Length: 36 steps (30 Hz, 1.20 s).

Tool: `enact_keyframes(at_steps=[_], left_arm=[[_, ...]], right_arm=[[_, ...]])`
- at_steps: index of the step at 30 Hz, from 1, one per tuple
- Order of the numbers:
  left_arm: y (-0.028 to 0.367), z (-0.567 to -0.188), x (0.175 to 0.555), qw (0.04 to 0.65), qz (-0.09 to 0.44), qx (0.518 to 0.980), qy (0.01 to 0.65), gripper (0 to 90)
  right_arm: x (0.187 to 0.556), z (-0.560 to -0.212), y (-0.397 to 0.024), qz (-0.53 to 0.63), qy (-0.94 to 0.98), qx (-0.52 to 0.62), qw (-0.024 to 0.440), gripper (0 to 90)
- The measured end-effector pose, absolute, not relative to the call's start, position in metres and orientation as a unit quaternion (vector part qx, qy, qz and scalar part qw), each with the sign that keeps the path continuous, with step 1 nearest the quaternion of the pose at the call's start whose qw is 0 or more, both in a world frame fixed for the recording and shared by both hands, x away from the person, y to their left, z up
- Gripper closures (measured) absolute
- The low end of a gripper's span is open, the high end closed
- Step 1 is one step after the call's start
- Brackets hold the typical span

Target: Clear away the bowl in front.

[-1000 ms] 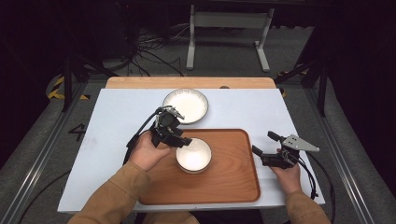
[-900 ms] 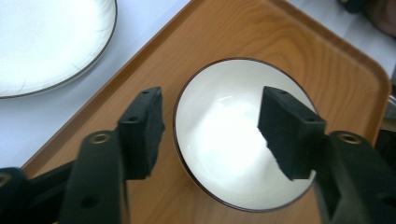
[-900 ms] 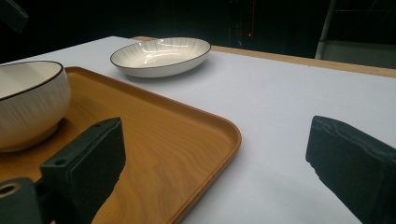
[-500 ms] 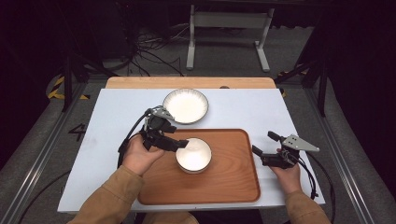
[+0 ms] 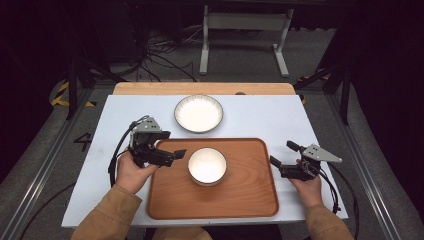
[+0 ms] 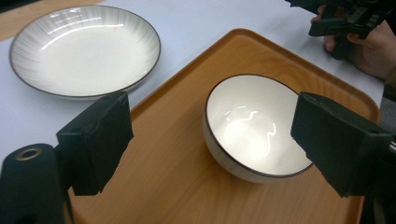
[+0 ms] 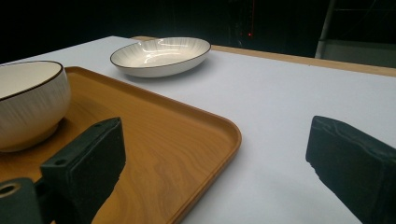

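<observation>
The bowl (image 5: 207,165) sits upright on the wooden tray (image 5: 250,200), a little toward the tray's left half and nearer its far rim than its near one, so the placing of this piece looks done; what seems left is the plate (image 5: 198,113), which lies on the bare worktop (image 5: 280,112) just beyond the tray's far rim, toward the worktop's far edge; nearest the person, the tray's near rim runs close along the worktop's near edge, leaving little bare surface there; the left hand-held gripper (image 5: 176,155) hovers over the tray's left rim, its jaws have just been opening and stand wide with nothing between them, the bowl just ahead and untouched; the right hand-held gripper (image 5: 274,162) rests off the tray's right rim, jaws spread and empty; the right half of the tray is free wood, room enough for the plate I judge; the raised rim is the edge to clear; the far corners lie open
</observation>
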<state>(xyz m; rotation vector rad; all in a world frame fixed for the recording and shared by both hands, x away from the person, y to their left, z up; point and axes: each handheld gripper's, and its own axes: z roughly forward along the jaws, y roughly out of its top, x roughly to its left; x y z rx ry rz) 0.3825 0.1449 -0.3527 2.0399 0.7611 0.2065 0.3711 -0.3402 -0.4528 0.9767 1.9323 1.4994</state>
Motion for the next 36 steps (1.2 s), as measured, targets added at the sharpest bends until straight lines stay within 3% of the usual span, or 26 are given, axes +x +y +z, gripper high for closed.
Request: enact_keyframes(at_steps=[16,36], left_arm=[[0.187,-0.370,0.371,0.505,0.116,0.793,0.320,3.8],[0.222,-0.404,0.367,0.548,0.139,0.756,0.331,0.6]], right_arm=[[0.371,-0.453,-0.340,0.549,0.711,0.359,0.252,5.2],[0.370,-0.453,-0.340,0.549,0.712,0.359,0.252,5.2]])
